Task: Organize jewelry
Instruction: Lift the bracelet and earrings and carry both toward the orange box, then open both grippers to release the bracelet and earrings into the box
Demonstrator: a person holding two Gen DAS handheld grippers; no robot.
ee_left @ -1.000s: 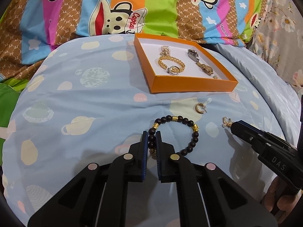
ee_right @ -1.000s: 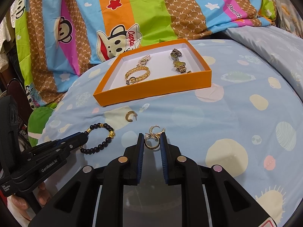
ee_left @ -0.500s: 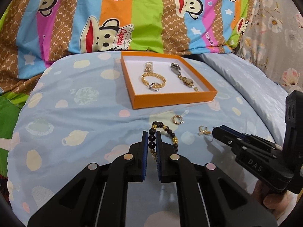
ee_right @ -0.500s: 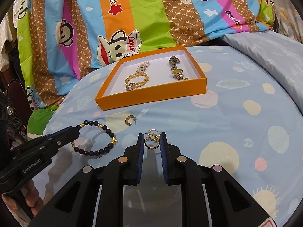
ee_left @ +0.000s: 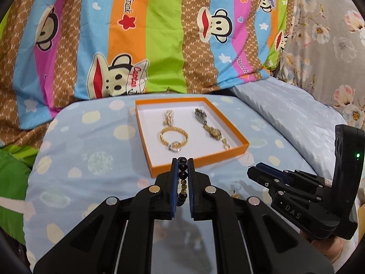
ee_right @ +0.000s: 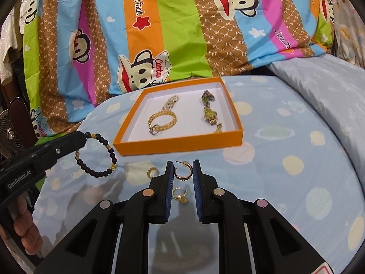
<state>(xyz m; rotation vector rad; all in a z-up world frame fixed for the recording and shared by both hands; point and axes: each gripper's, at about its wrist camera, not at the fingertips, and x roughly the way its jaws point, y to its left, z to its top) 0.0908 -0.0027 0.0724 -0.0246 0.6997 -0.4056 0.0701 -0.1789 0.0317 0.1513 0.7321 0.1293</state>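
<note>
The left gripper (ee_left: 182, 162) clamps the beaded bracelet (ee_right: 100, 155), which hangs as a loop; the right gripper (ee_right: 182, 166) pinches a hoop earring (ee_right: 183, 171), post leftward, before the orange tray (ee_right: 180, 145).

Pale blue spotted bedsheet (ee_left: 91, 137) below a striped cartoon-monkey quilt (ee_left: 159, 34) (grey floral fabric (ee_left: 330, 34) at right)

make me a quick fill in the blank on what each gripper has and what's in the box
1. The left gripper is shut on the black ____ bracelet.
2. The right gripper holds a gold hoop ____.
3. The gold chain bracelet lies inside the ____ box.

Missing words: beaded; earring; orange
</note>
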